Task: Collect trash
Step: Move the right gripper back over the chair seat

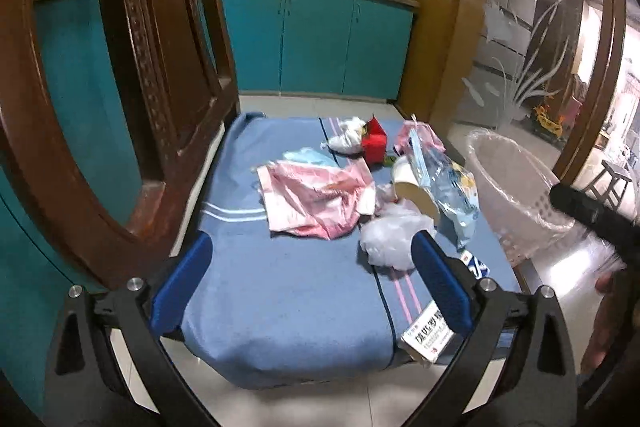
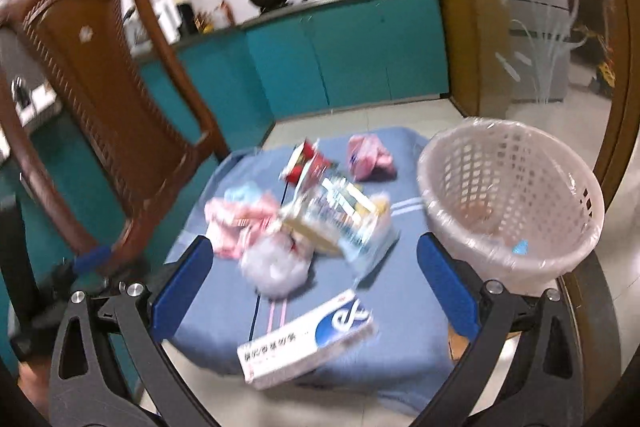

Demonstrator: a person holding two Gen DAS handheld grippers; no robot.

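Left gripper (image 1: 312, 279) and right gripper (image 2: 316, 283): jaws spread wide, nothing held | trash: white medicine box (image 2: 308, 339) at near cloth edge, left of basket (image 2: 516, 187) | handling: judged light, stiff, crushable; best pinched across narrow sides.

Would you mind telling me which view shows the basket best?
The right wrist view: the whole basket shows there, with its lattice wall, plastic liner and inside, though slightly blurred. The left wrist view shows only part of it, cut off by a dark arm.
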